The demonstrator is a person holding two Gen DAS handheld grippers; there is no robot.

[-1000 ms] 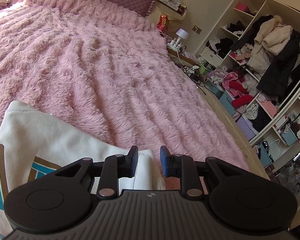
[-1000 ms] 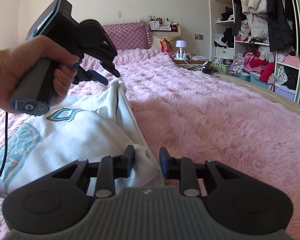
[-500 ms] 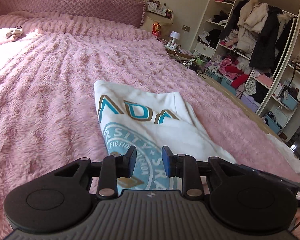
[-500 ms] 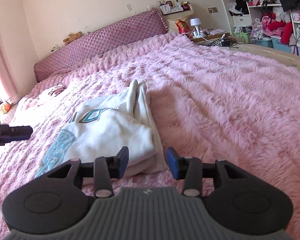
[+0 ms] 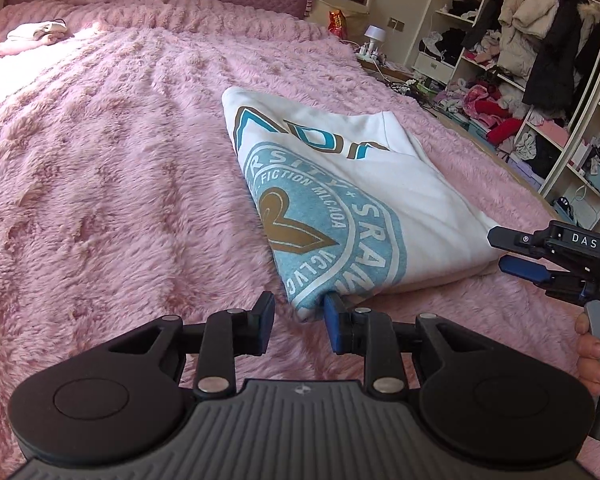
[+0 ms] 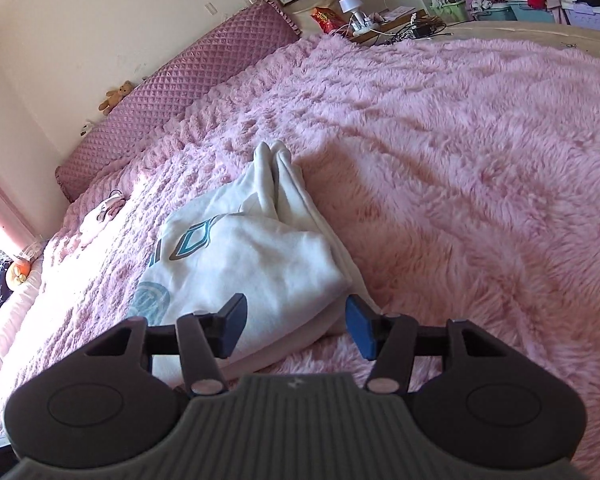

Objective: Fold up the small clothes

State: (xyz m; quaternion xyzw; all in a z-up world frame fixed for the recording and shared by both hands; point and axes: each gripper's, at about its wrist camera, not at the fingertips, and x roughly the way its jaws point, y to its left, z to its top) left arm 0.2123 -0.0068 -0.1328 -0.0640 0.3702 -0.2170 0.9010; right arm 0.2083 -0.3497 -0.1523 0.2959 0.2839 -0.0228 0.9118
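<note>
A white sweatshirt (image 5: 420,184) with a blue and gold round print lies folded on the pink bed. My left gripper (image 5: 300,322) is open at its near printed corner; the hem tip lies by the right pad and is not pinched. The right gripper (image 5: 500,250), held by a hand (image 5: 592,356), sits at the shirt's right near corner. In the right wrist view its jaws (image 6: 295,326) are opening, and the shirt's folded edge (image 6: 260,256) lies loose between the pads. The folded sleeves (image 6: 276,172) point toward the headboard.
A furry pink blanket (image 5: 120,160) covers the whole bed. A small pile of pale clothes (image 5: 36,34) lies far left near the quilted headboard (image 6: 204,76). A bedside table with a lamp (image 5: 374,36) and open shelves full of clothes (image 5: 540,60) stand to the right.
My left gripper has swung from the shirt's far side to its near printed corner. The right gripper has rolled and its jaws have spread wider around the folded edge.
</note>
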